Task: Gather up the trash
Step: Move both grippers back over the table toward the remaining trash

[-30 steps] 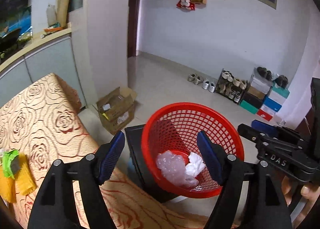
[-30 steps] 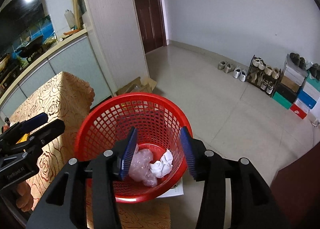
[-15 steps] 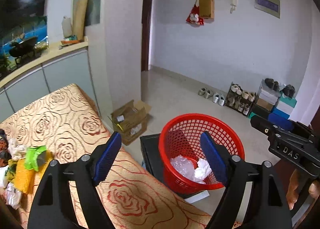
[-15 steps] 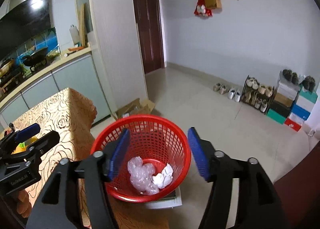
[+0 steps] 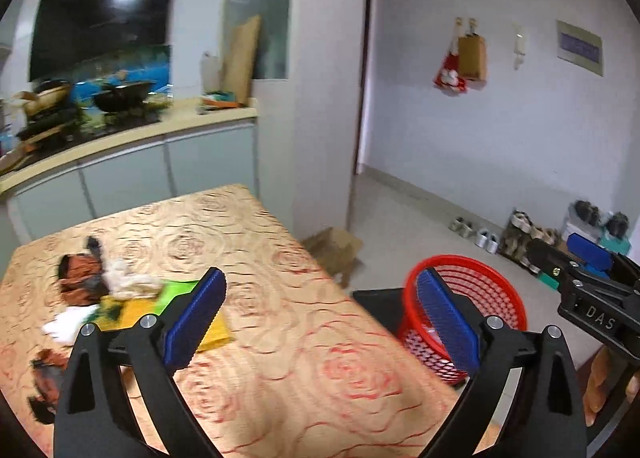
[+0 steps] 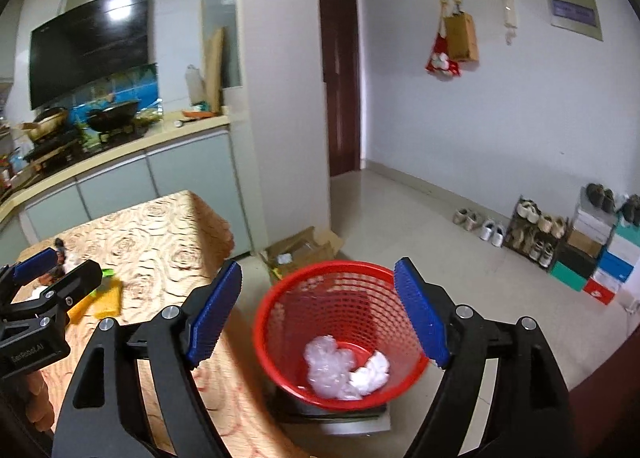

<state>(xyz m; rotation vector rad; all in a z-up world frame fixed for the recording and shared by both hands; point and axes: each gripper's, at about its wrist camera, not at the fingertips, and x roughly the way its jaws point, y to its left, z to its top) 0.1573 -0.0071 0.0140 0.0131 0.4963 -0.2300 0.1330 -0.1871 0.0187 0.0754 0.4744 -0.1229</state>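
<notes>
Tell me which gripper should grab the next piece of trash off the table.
Left, probably. The left gripper is open and empty, pointing over the table toward the litter pile. The right gripper, also open and empty, faces the red basket.

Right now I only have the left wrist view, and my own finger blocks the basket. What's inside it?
Observer: Two pieces lie at the bottom of the basket: a clear plastic wad and a white paper ball.
Operator: Is the right gripper carrying anything?
Observer: No. The right gripper is open above the basket. Its fingers have just been opening, and nothing is between them.
</notes>
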